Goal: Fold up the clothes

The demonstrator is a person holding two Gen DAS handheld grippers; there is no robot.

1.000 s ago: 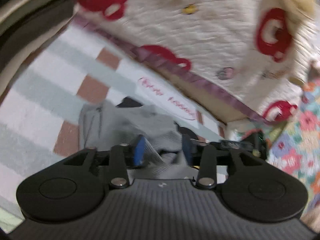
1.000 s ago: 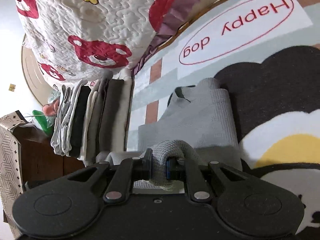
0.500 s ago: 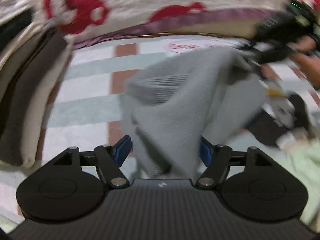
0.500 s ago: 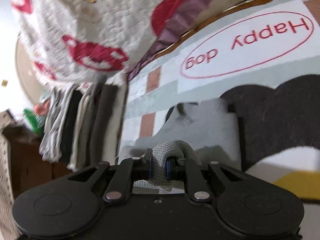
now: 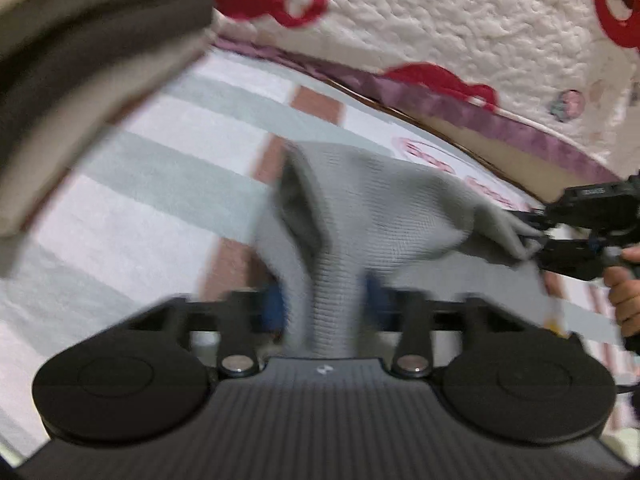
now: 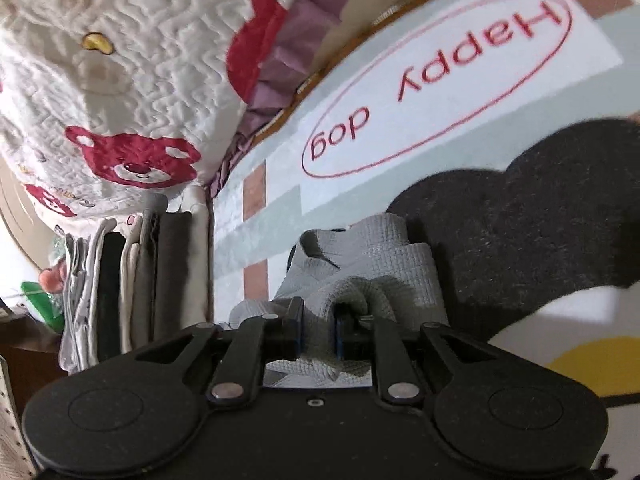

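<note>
left gripper (image 5: 324, 308) fingers just closed pinching grey knit (image 5: 372, 216), right gripper (image 6: 319, 330) pinching it, folded stack (image 6: 132, 280) sharp only in right view

The left gripper (image 5: 324, 306) points steeply downward, its jaws just closed in on a bunched fold of grey knit cloth (image 5: 360, 216) between the blue pads. The right gripper (image 6: 319, 332) tilts down too, jaws pinched narrowly on the same cloth. A bare hand (image 5: 624, 292) grips the right gripper's handle.
</note>
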